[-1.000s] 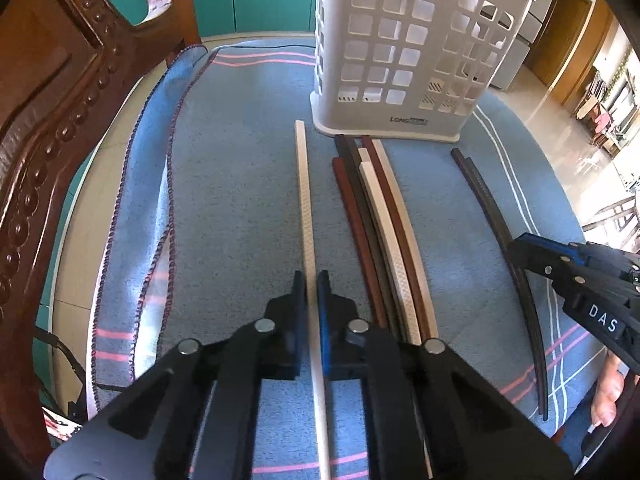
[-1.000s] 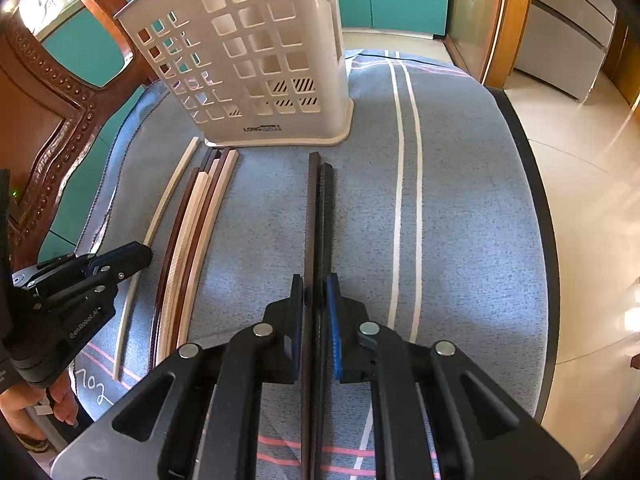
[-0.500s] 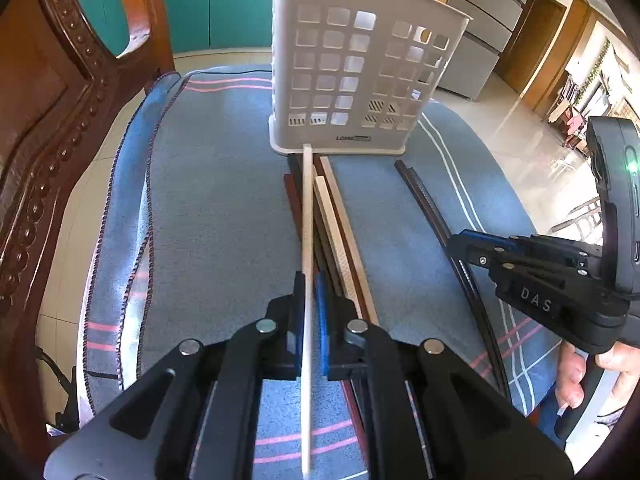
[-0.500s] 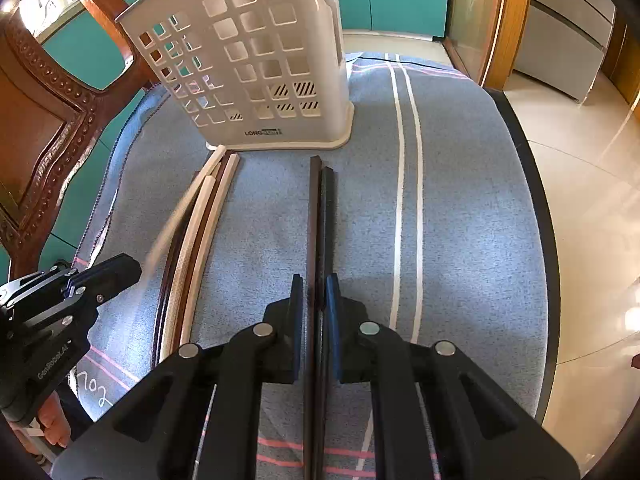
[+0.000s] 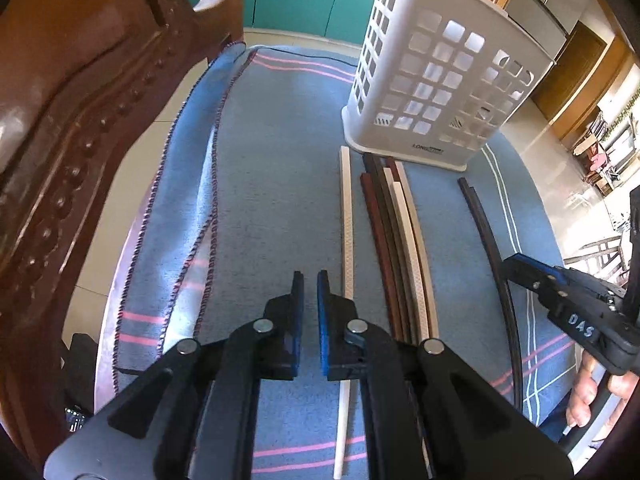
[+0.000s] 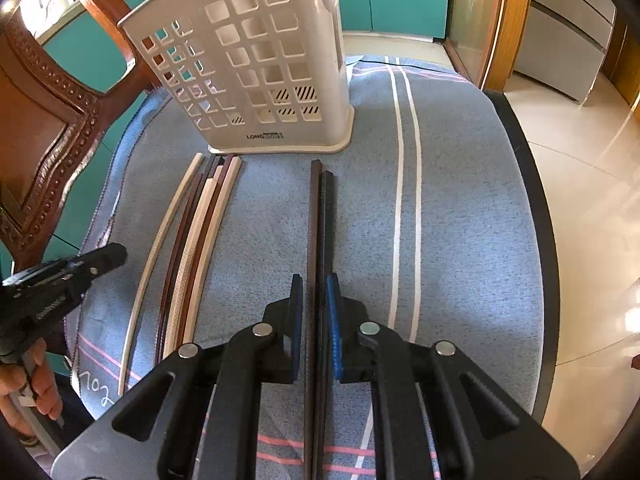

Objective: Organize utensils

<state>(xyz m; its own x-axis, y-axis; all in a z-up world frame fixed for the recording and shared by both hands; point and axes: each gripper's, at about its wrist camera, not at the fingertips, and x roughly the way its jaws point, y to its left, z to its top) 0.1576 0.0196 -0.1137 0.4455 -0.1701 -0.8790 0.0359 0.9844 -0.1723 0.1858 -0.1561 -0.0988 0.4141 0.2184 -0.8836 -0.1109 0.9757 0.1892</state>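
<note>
Chopsticks are lying lengthwise on the blue cloth (image 5: 280,168) covering the tabletop, every long axis running roughly from six o'clock up toward twelve o'clock, far tips pointing at the white basket (image 5: 444,92).

In the left wrist view, a single cream chopstick (image 5: 346,232) is lying flat just to the right of the left gripper (image 5: 310,280), its near end passing under the right finger. The jaws are standing slightly apart with nothing between them, only cloth showing in the gap. At about one o'clock from the gripper, a bundle of chopsticks (image 5: 400,248) in dark red, brown and cream is lying packed side by side, bowing slightly in the fisheye.

In the right wrist view, a dark pair of chopsticks (image 6: 320,224), one brown and one black, is lying touching along its length and running straight between the fingers of the right gripper (image 6: 316,280). The jaws are sitting close on either side of the pair; whether they are pressing it I cannot tell.

The basket is standing upright at twelve o'clock, its base band reading "LONG" with further small print too fine to read. The right gripper's side is showing "DAS" in the left view. White handwriting (image 6: 96,390) on the cloth edge at seven o'clock is reading "702".
</note>
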